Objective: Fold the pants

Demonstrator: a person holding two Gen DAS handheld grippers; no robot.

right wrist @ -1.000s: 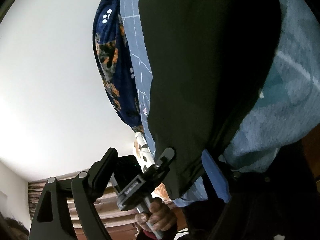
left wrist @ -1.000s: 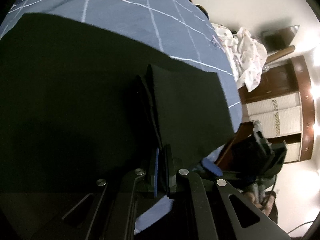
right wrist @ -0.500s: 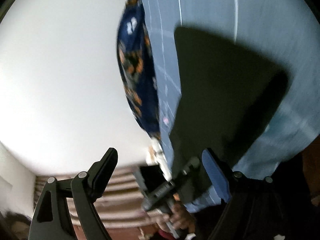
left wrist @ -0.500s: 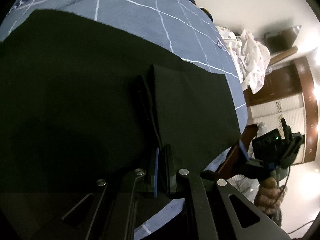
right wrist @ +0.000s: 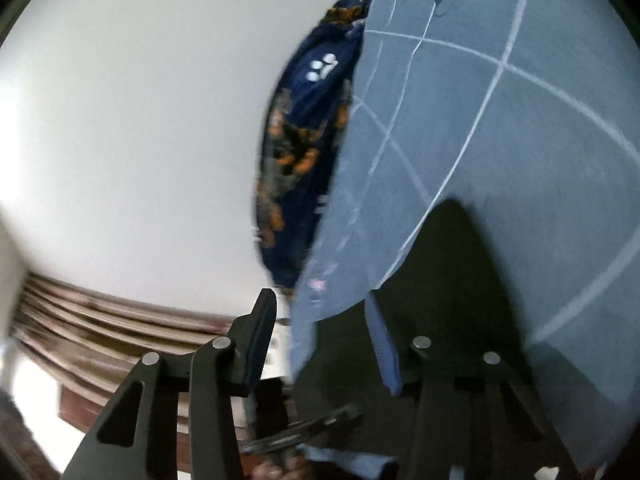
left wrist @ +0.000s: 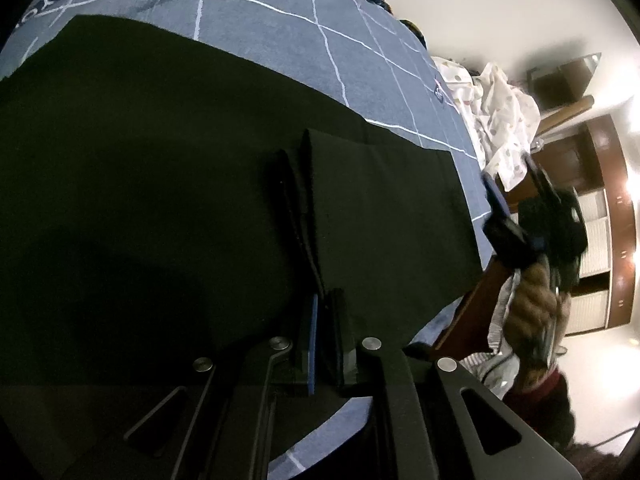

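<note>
Right gripper [right wrist: 320, 320], off the black pants [right wrist: 452, 280], has swung to the frame's right edge, its empty jaws narrowing.

One pair of black pants [left wrist: 200, 184] spread on one blue grid-lined bed [left wrist: 280, 28], one dark patterned blanket [right wrist: 304, 128] at the bed's far edge, one white spotted cloth [left wrist: 500, 120] beside the bed, and two grippers: left gripper [left wrist: 324, 320], right gripper [right wrist: 320, 320].

The right hand-held gripper [right wrist: 320, 320] is closing its jaws with nothing held between them, hovering off the edge of the bed [right wrist: 500, 140], where black pants [right wrist: 452, 280] are lying beside a dark patterned cloth [right wrist: 308, 120].
</note>
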